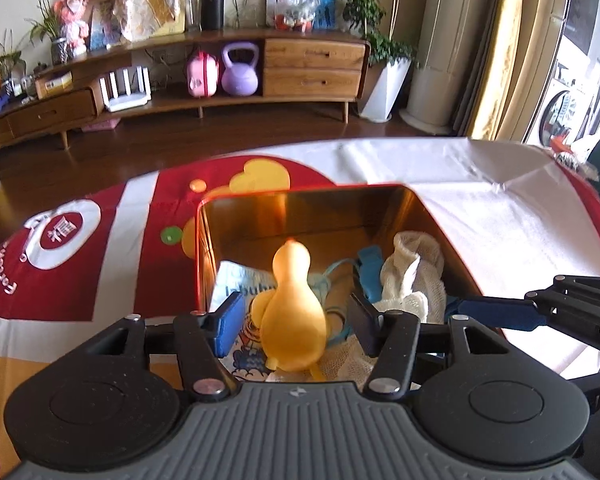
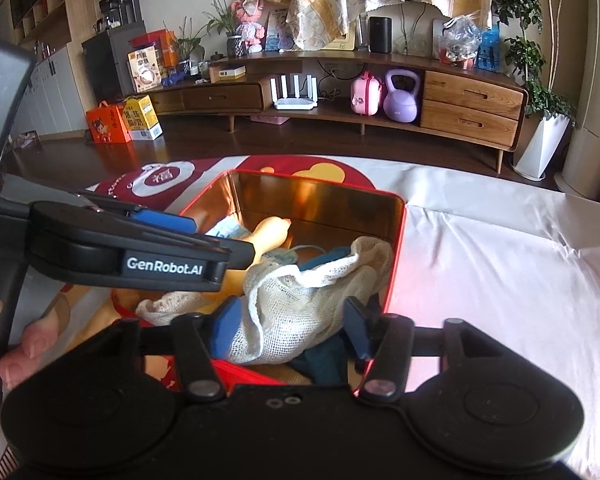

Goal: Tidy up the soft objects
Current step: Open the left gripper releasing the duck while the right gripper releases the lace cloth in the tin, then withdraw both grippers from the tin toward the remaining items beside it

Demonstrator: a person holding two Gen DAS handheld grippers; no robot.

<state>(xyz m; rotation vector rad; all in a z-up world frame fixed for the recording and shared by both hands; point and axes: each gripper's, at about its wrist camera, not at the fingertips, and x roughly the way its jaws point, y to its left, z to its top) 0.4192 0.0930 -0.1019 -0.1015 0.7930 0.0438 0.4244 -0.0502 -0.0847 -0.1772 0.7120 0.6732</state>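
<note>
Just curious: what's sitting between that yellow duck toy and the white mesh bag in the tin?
In the left wrist view, a blue strap and a light-blue cord lie between the duck and the mesh bag.

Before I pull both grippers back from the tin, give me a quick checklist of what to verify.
1. Yellow rubber duck inside the red gold-lined tin: ok.
2. Left gripper open, fingers apart from the duck: ok.
3. White mesh cloth fully inside the tin: cannot tell, its near end is hidden.
4. Right gripper free of the cloth: cannot tell; the cloth lies between its open fingers.
5. Blue fabric strap inside the tin: ok.
</note>
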